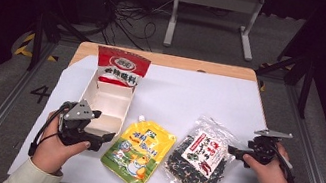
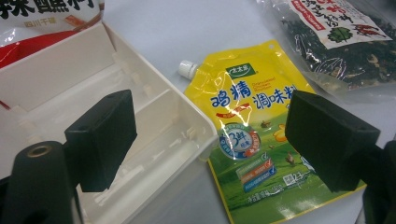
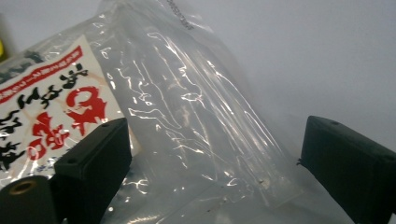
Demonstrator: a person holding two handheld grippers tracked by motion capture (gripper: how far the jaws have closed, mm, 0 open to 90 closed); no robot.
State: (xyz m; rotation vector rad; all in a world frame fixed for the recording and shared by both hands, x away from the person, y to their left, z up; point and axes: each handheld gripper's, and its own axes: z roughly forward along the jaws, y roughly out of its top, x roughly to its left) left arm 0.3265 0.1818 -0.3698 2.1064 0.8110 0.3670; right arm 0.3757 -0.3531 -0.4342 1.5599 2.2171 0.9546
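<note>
A white open box (image 1: pixel 109 104) lies on the sheet at the left, and a red-and-white packet (image 1: pixel 121 66) stands in its far end. Beside it lies a yellow spouted pouch (image 1: pixel 138 151), then a clear bag of dark dried food (image 1: pixel 199 160). My left gripper (image 1: pixel 102 140) is open at the box's near corner. In the left gripper view the left gripper (image 2: pixel 210 126) has the box (image 2: pixel 154 140) and the pouch (image 2: pixel 252 140) between its spread jaws. My right gripper (image 1: pixel 232 152) is open at the bag's right edge. In the right gripper view the right gripper (image 3: pixel 215 158) has the clear bag (image 3: pixel 187 121) between its pads, untouched.
A white sheet (image 1: pixel 185 95) covers the wooden table (image 1: pixel 166 60); its right edge runs close to my right hand. Beyond the table stand a grey metal frame (image 1: pixel 213 9) and loose cables (image 1: pixel 129 14) on the floor. Bare sheet lies behind the bags.
</note>
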